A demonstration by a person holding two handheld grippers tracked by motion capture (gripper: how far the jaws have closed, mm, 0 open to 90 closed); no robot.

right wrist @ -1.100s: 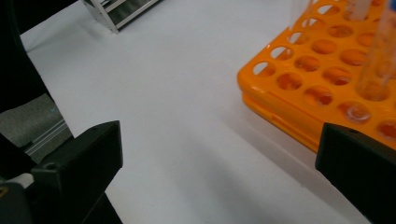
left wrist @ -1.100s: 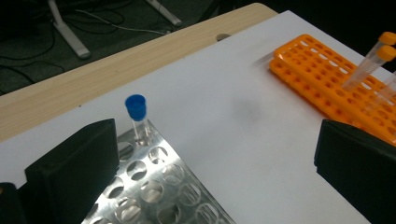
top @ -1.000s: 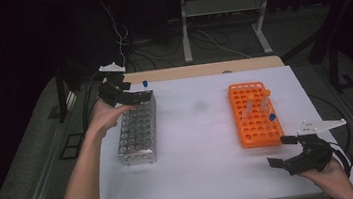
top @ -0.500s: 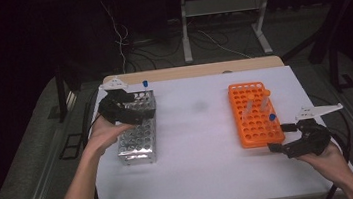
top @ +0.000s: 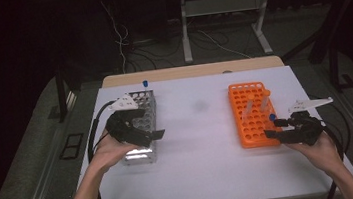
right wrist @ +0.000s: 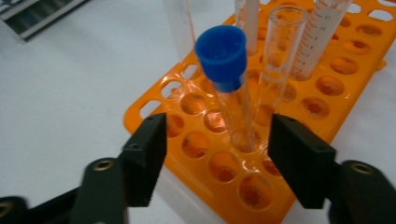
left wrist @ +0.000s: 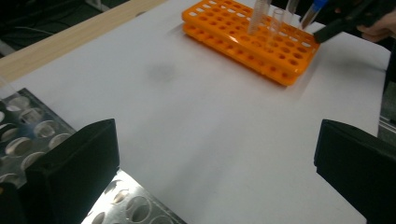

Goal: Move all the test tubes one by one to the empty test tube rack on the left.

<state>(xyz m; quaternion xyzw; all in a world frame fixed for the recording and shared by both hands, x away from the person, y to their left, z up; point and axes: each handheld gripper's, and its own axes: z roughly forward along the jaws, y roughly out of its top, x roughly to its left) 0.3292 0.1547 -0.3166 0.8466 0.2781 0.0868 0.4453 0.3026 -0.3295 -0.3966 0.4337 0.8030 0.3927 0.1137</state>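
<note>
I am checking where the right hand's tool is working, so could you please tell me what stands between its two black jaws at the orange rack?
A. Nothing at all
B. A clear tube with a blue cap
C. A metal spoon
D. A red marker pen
B: in the right gripper view the clear tube with a blue cap stands in the orange plastic tube rack, between the jaws of the right tool, whose pads are not yet touching it.

metal rack (left wrist: 28, 140) cut off at frame edge, graduated tube (right wrist: 322, 32) top cropped
</note>
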